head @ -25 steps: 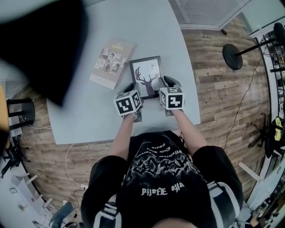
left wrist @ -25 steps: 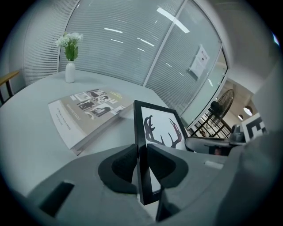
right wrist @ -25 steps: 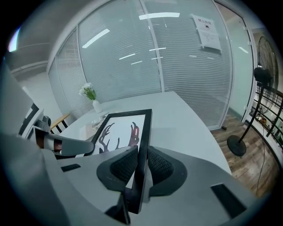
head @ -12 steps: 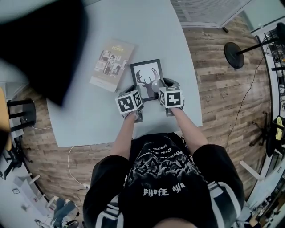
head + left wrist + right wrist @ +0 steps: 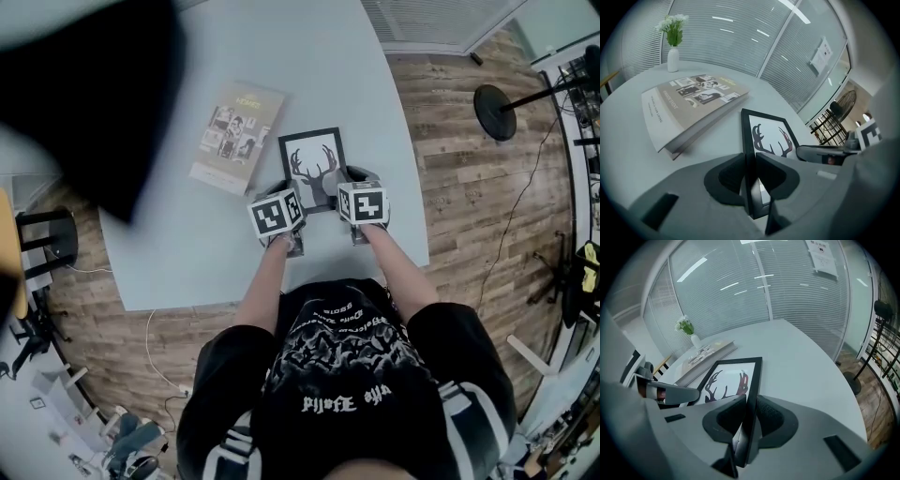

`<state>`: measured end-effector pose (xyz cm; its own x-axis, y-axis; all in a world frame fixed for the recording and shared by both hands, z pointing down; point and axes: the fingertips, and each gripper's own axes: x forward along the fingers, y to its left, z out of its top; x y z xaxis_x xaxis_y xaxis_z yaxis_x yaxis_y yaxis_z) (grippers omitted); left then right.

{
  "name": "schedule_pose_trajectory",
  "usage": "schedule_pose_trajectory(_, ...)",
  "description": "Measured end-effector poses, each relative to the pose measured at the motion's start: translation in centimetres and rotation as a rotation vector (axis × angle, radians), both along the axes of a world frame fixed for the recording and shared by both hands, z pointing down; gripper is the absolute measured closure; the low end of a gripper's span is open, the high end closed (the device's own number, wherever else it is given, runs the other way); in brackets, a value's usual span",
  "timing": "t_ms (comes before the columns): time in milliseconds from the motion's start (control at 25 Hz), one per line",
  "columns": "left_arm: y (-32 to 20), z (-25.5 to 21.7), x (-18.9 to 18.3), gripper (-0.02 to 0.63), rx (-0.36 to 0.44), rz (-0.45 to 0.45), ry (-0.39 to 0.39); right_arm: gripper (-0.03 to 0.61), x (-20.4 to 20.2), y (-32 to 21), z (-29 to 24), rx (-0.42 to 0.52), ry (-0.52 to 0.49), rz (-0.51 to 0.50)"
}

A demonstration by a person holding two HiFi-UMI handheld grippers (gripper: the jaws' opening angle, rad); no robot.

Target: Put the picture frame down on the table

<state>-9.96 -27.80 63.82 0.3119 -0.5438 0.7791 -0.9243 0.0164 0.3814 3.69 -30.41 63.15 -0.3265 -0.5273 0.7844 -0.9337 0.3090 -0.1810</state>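
The picture frame (image 5: 313,165) is black with a deer-antler print and lies nearly flat, low over the grey table (image 5: 187,253). My left gripper (image 5: 284,190) is shut on its left edge near the close corner. My right gripper (image 5: 351,178) is shut on its right edge. In the left gripper view the frame (image 5: 769,135) stretches away from the gripper (image 5: 751,174), whose pads press its black rim. In the right gripper view the frame (image 5: 731,377) runs out from the gripper (image 5: 750,420) in the same way. Whether the frame's far edge touches the table I cannot tell.
A large book (image 5: 236,137) lies left of the frame, also seen as the book (image 5: 689,105) close by. A white vase with flowers (image 5: 673,56) stands far back. A dark blurred shape (image 5: 94,94) covers the upper left. A round stand base (image 5: 494,111) sits on the wooden floor.
Both grippers have sunk toward the table with the frame held between them, and the frame has tipped flatter. The grip on both edges is unchanged.
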Motion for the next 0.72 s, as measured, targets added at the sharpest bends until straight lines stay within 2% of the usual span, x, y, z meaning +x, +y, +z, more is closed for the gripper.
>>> schedule_pose_trajectory(400,0.0,0.2,-0.1,0.528,-0.004,-0.009,0.001,0.509,0.1,0.0,0.5,-0.027,-0.013,-0.011)
schedule_pose_trajectory(560,-0.1,-0.1,-0.2,0.521,0.034,-0.006,-0.042,0.509,0.1,0.0,0.3,-0.011,-0.02,-0.012)
schedule_pose_trajectory(600,-0.2,-0.2,-0.3,0.513,0.041,-0.01,-0.046,0.501,0.1,0.0,0.2,-0.008,-0.028,-0.013)
schedule_pose_trajectory(640,-0.3,-0.5,-0.3,0.505,0.048,-0.017,-0.038,0.46,0.0,-0.1,0.0,-0.003,-0.037,-0.016)
schedule_pose_trajectory(720,-0.7,-1.2,-0.4,0.491,0.07,-0.034,-0.01,0.454,-0.2,-0.1,-0.5,0.01,-0.053,-0.029)
